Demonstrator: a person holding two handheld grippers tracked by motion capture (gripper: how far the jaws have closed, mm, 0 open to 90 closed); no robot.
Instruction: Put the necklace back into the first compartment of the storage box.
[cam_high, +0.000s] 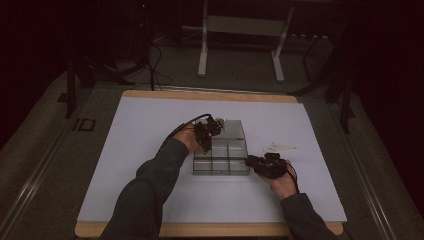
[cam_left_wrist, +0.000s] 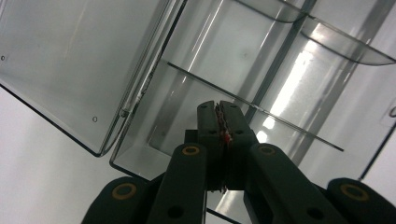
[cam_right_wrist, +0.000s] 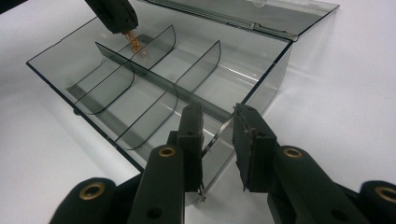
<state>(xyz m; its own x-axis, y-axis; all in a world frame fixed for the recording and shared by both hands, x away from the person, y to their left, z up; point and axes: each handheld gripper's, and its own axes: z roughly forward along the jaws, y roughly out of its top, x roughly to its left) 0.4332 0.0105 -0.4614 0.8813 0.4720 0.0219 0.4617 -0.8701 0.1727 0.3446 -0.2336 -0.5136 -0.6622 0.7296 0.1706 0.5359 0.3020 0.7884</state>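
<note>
In the high view, a clear plastic box (cam_high: 221, 157) with dividers is sitting near the middle of a white table (cam_high: 150, 130), its lid (cam_high: 234, 129) lying open flat on the far side. The left gripper (cam_high: 206, 142) is reaching down over the box's far left compartment. The right gripper (cam_high: 254, 163) is resting at the box's near right corner, in the person's hand. A small pale packet (cam_high: 280, 147) is lying on the table to the right of the box, apart from it.

In the left gripper view, the left gripper (cam_left_wrist: 219, 109) is pinching its jaws nearly together on a small reddish-gold chain (cam_left_wrist: 223, 130), whose links are showing in the slit between the pads. The tips are hanging over a compartment of the box (cam_left_wrist: 205, 60), with the open lid (cam_left_wrist: 70, 65) lying off to the left.

In the right gripper view, the right gripper (cam_right_wrist: 219, 123) is standing with its jaws at a middling gap, straddling the near corner wall of the box (cam_right_wrist: 261, 79); whether the pads are pressing on that wall I cannot tell. Across the box, the left gripper (cam_right_wrist: 122, 25) is dangling the chain (cam_right_wrist: 134, 43) into the far compartment, its lower end near the floor there.
</note>
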